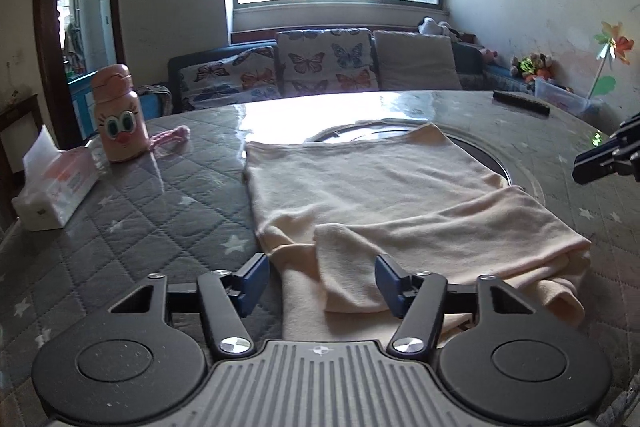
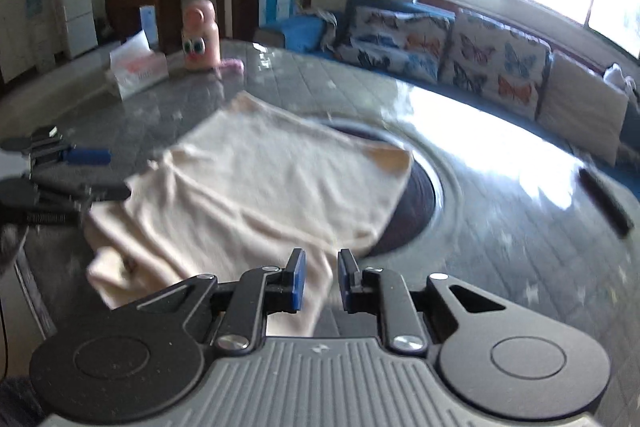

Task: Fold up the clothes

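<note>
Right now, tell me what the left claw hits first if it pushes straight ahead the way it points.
Most likely the cream garment. The left claw stands open, and the garment's bunched near edge already lies between its fingers. Straight on it would plough into that folded cloth; how high the claw is above the table is unclear.

Left gripper [image 1: 320, 281]: fingers spread wide, nothing clamped between them.
Right gripper [image 2: 319, 279]: fingers narrowly parted, gap visible, level.

Soft matt cloth garment [image 1: 372, 187] on glossy, quilted-looking table [image 1: 160, 195].
</note>
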### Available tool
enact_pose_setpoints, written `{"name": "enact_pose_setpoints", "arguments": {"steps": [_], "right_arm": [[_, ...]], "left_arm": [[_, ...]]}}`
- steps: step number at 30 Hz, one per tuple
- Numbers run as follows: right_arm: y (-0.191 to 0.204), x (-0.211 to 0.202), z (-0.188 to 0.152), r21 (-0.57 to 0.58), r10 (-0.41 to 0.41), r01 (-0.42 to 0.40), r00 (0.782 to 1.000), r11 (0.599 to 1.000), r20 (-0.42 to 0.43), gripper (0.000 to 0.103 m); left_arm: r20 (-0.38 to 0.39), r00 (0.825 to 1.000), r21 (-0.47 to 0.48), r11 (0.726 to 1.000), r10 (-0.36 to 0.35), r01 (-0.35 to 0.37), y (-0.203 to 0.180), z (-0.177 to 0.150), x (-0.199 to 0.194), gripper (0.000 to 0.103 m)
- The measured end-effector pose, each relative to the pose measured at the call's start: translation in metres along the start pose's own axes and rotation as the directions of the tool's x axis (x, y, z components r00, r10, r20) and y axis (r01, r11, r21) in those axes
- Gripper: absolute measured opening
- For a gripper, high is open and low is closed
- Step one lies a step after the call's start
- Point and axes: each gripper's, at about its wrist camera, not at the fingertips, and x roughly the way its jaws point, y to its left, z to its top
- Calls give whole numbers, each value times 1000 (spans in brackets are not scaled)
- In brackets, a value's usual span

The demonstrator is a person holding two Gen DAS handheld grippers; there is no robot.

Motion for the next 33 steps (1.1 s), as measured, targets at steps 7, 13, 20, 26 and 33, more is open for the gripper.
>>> {"name": "enact_pose_setpoints", "arguments": {"steps": [7,13,20,26,33], "right_arm": [[-2,4,-20,25,42,-42,999,999,8,17],[4,26,-9,34,64,-65,997,997,37,17],[2,57,-2,52,64,-67,997,996,47,17],[-5,71,-2,93,64,-67,997,993,41,17],[-6,76,-1,107,60,-64,997,992,46,17]], "left_arm": [[-32,999,40,999,-8,10,-11,0,8,12],[-14,1000,48,999,9,-9,-13,6,-2,2],[-55,997,49,997,55,-52,-1,5,1,3],[-28,999,41,999,32,-31,2,16,-5,5],[-36,999,77,996,-30,33,-15,32,27,8]]}}
